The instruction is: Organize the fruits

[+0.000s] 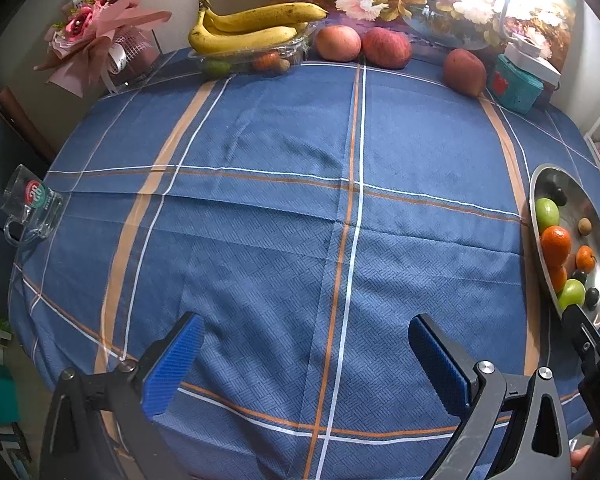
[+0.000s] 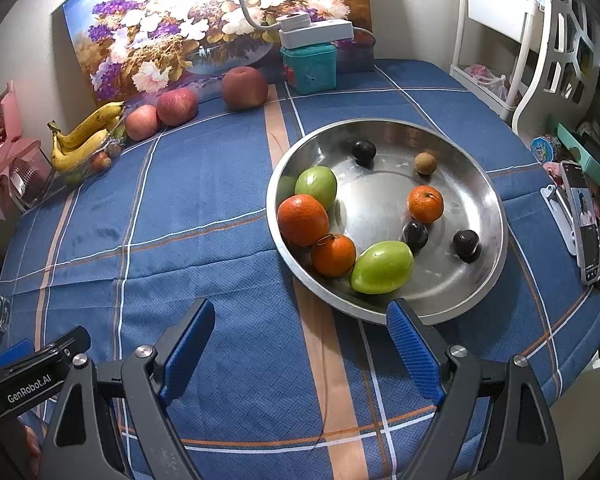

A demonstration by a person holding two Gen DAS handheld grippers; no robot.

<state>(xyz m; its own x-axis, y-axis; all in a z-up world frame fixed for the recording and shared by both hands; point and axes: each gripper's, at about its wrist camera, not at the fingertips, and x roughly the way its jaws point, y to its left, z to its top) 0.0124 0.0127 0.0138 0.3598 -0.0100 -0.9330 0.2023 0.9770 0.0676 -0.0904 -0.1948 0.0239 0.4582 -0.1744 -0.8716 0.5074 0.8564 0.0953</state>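
On steel plate (image 2: 476,184): oranges (image 2: 302,220), green fruits (image 2: 382,267), possibly plums (image 2: 466,242)

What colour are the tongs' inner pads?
Blue, ribbed pads on black arms; clearest in the right wrist view.

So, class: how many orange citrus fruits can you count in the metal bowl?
3. A large one sits at the bowl's left rim beside a green fruit, a smaller one lies just in front of it, and another small one lies right of centre. None seems hidden.

Blue plaid tablecloth (image 2: 204,216); silver tray (image 2: 488,216), orange tangerines (image 2: 302,220).
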